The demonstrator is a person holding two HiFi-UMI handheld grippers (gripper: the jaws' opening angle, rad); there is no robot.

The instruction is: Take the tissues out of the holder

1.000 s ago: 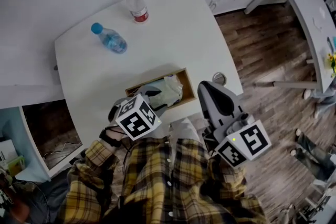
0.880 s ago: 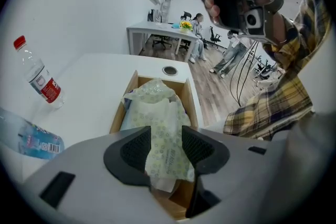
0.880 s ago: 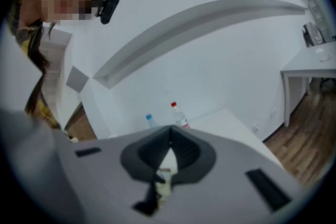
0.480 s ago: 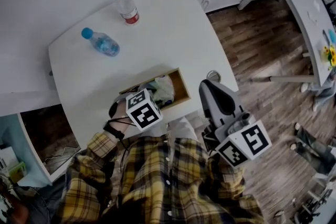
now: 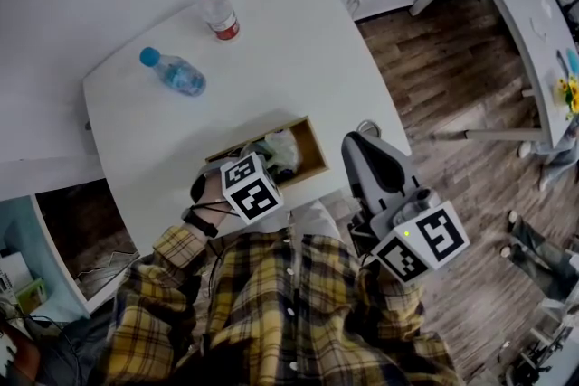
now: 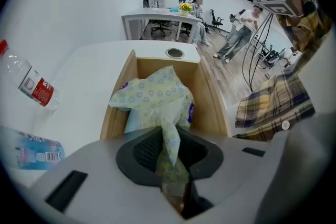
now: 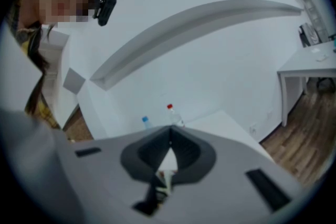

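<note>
Nearest, on the right, the right claw (image 7: pixel 169 140) hangs off the bench edge over the floor, its jaws together and empty. Just left of it, the left claw (image 6: pixel 169 136) is down at the wooden holder (image 6: pixel 116 107) on the near side of the bench (image 5: pixel 271 59). Its jaws are closing on a twisted tail of the tissues (image 6: pixel 155 94), which already seems pinched. The pack itself sits in the holder. Farther off are a blue-capped bottle (image 5: pixel 175 73) and a red-capped bottle (image 5: pixel 217 11).
</note>
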